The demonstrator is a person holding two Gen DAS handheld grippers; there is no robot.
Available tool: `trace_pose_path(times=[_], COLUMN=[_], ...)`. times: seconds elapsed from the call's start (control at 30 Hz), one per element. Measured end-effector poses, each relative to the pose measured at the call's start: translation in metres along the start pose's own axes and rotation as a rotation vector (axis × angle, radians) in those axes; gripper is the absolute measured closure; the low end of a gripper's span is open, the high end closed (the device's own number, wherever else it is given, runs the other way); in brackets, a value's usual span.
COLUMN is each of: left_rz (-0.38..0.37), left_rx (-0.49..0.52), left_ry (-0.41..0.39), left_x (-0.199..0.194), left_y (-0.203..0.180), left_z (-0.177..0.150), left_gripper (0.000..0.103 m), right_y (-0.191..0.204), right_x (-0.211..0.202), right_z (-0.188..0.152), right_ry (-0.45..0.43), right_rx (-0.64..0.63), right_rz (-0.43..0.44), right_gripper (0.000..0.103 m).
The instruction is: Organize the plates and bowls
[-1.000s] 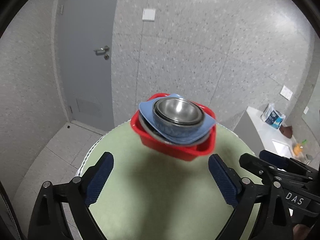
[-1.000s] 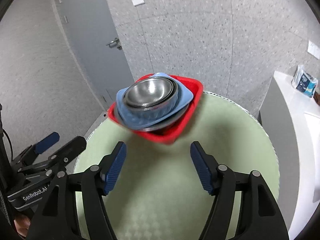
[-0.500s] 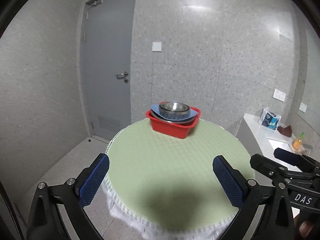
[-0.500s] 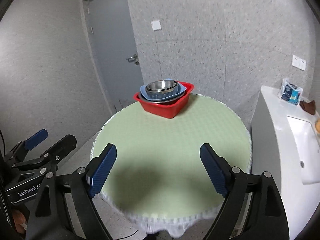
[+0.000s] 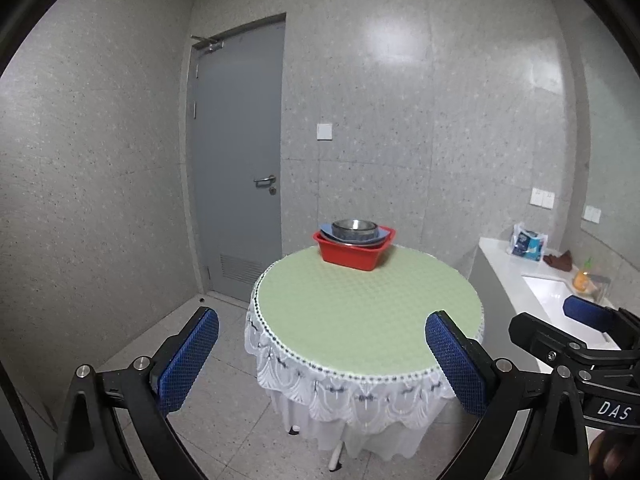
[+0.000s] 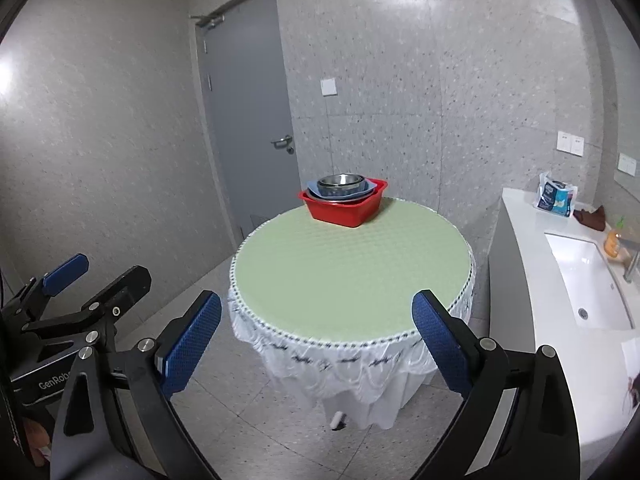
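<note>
Left wrist, red basin (image 5: 352, 254) on table (image 5: 360, 312), stacked bowls (image 5: 354, 229)

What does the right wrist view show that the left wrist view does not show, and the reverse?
Only the right wrist view shows the sink basin with its drain, and the left gripper at its left edge.

Only the left wrist view shows the vent grille low in the door, and the right gripper at its right edge.

Both show the round green table, with the red basin at its far side holding a blue plate and a steel bowl, the grey door, and the packet on the counter. Both grippers are open and empty.
</note>
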State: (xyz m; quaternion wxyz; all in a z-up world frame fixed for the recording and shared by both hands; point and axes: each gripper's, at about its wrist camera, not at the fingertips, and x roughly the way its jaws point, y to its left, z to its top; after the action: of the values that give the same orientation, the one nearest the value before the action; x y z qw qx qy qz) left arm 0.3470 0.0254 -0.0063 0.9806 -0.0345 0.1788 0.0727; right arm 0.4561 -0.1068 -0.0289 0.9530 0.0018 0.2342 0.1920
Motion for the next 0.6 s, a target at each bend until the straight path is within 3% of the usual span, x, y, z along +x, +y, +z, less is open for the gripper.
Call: trace_pose_path(times=[0.27, 0.53, 0.6], left_rz=[-0.017, -0.049, -0.06], left_rx=[0.043, 0.061, 0.058], left_ry=[-0.003, 0.001, -0.007], left_x=[-0.112, -0.193, -0.195], left_y=[0.038, 0.07, 0.075], left_z=[-0.05, -0.076, -0.069], left_gripper=[0.001, 0.001, 0.001], right_y=[0.047, 0.085, 0.088], right_x=[-0.064, -0.119, -0.128], right_z=[-0.045, -0.079, -0.083], right_ry=[-0.049, -0.072, -0.075], right_rx=[0.018, 0.021, 0.024], right_rz=[-0.042, -0.101, -0.111], right_gripper=[0.002, 0.0, 0.0])
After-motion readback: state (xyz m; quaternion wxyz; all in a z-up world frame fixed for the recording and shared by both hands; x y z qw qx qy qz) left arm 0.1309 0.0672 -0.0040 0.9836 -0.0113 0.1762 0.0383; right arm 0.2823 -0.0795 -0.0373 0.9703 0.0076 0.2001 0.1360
